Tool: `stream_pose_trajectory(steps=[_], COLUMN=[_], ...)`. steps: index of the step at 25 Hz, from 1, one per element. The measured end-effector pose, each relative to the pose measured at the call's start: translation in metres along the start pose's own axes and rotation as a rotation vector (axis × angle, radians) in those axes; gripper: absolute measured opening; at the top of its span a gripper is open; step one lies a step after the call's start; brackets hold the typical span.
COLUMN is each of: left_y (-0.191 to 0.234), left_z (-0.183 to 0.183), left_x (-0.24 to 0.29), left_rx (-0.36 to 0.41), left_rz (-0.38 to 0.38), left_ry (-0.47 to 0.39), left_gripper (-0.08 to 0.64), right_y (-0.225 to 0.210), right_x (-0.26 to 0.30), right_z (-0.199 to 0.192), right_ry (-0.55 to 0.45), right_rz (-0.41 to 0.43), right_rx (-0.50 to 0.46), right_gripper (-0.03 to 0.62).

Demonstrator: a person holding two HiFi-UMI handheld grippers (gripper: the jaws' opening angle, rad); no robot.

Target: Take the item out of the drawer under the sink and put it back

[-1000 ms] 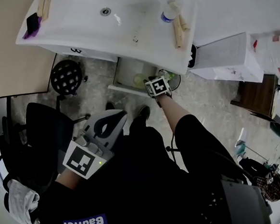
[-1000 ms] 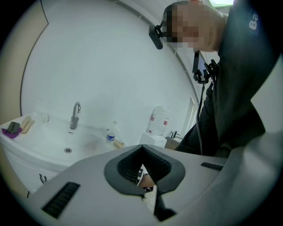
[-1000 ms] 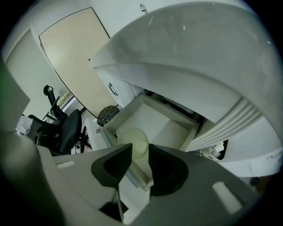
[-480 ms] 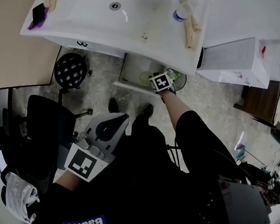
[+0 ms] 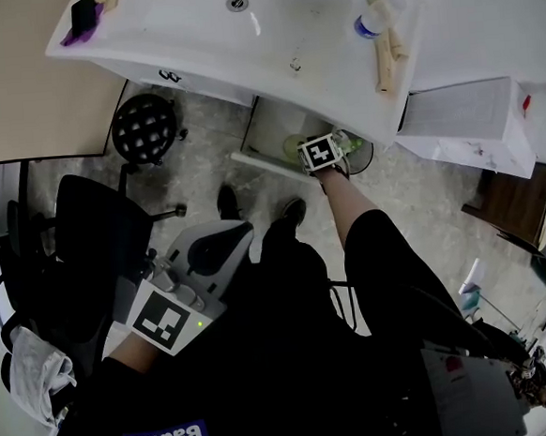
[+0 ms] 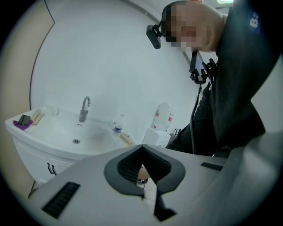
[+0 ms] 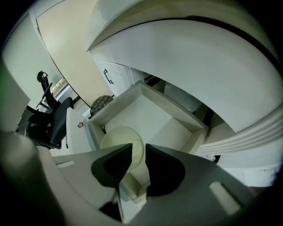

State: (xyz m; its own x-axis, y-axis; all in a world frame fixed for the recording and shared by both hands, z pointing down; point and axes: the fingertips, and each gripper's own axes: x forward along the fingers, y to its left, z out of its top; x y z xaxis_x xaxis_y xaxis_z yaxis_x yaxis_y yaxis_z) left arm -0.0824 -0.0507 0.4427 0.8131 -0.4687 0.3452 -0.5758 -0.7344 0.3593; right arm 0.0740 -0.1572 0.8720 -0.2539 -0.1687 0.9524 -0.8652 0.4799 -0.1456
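Now, right gripper (image 7: 138, 153) narrowly parted over pale green dish (image 7: 116, 137) in drawer (image 7: 195, 124) — left gripper (image 6: 142, 149) pressed together, empty.

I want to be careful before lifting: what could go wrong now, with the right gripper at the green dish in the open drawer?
1. The right gripper shows only a narrow gap, in line with the rim of the pale green dish. Whether it pinches the rim is unclear, and such a thin edge hold might slip.
2. The sink basin hangs right over the drawer, so a steep lift may knock the dish against it.
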Motion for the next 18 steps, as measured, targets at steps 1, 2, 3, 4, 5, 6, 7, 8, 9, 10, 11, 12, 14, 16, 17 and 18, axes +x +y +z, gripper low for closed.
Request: stream_pose_trajectory(steps=[1, 2, 3, 4, 5, 6, 7, 8, 9, 10, 11, 12, 14, 16, 17, 18], left_y=[0.000, 0.001, 0.001, 0.002, 0.003, 0.004, 0.004, 0.004, 0.004, 0.004, 0.003, 0.003, 0.002, 0.000, -0.002, -0.003], left_z=[0.000, -0.001, -0.002, -0.003, -0.003, -0.004, -0.004, -0.004, -0.004, -0.004, -0.003, -0.003, -0.001, 0.001, 0.003, 0.005], left_x=[-0.001, -0.002, -0.003, -0.004, -0.006, -0.007, -0.008, -0.008, -0.009, -0.009, -0.009, -0.009, -0.009, -0.008, -0.008, -0.008], left_rx=[0.000, 0.000, -0.001, -0.003, -0.005, -0.007, -0.007, -0.007, -0.007, -0.007, -0.008, -0.008, -0.006, -0.005, -0.004, -0.002], left_rz=[0.002, 0.003, 0.005, 0.007, 0.011, 0.013, 0.015, 0.016, 0.015, 0.015, 0.013, 0.013, 0.011, 0.007, 0.003, 0.000], left_ry=[0.000, 0.000, 0.002, 0.002, 0.002, 0.000, -0.001, -0.002, -0.002, -0.002, -0.002, -0.004, -0.008, -0.013, -0.017, -0.021], left_gripper=[0.005, 0.006, 0.005, 0.005, 0.005, 0.005, 0.005, 0.005, 0.006, 0.005, 0.005, 0.005, 0.005, 0.005, 0.005, 0.005], right_y=[0.000, 0.000, -0.001, -0.001, -0.001, -0.002, -0.002, -0.001, -0.002, -0.004, -0.005, -0.005, -0.007, -0.010, -0.010, -0.010], right_x=[0.001, 0.002, 0.003, 0.004, 0.005, 0.006, 0.007, 0.007, 0.006, 0.004, 0.003, 0.002, -0.002, -0.009, -0.013, -0.018], right_z=[-0.001, -0.001, -0.001, -0.002, -0.002, -0.002, -0.002, -0.002, -0.003, -0.004, -0.005, -0.007, -0.006, -0.003, -0.001, 0.000], right_ry=[0.003, 0.005, 0.006, 0.007, 0.007, 0.007, 0.008, 0.010, 0.014, 0.020, 0.027, 0.032, 0.024, -0.001, -0.013, -0.021], right_rz=[-0.002, -0.004, -0.008, -0.012, -0.016, -0.019, -0.020, -0.020, -0.026, -0.034, -0.040, -0.042, -0.049, -0.056, -0.054, -0.053], right_rx=[0.000, 0.000, 0.000, 0.001, 0.003, 0.005, 0.010, 0.014, 0.014, 0.012, 0.011, 0.012, 0.014, 0.022, 0.028, 0.034], right_gripper=[0.087, 0.087, 0.087, 0.086, 0.082, 0.073, 0.059, 0.042, 0.039, 0.036, 0.030, 0.029, 0.029, 0.028, 0.028, 0.028])
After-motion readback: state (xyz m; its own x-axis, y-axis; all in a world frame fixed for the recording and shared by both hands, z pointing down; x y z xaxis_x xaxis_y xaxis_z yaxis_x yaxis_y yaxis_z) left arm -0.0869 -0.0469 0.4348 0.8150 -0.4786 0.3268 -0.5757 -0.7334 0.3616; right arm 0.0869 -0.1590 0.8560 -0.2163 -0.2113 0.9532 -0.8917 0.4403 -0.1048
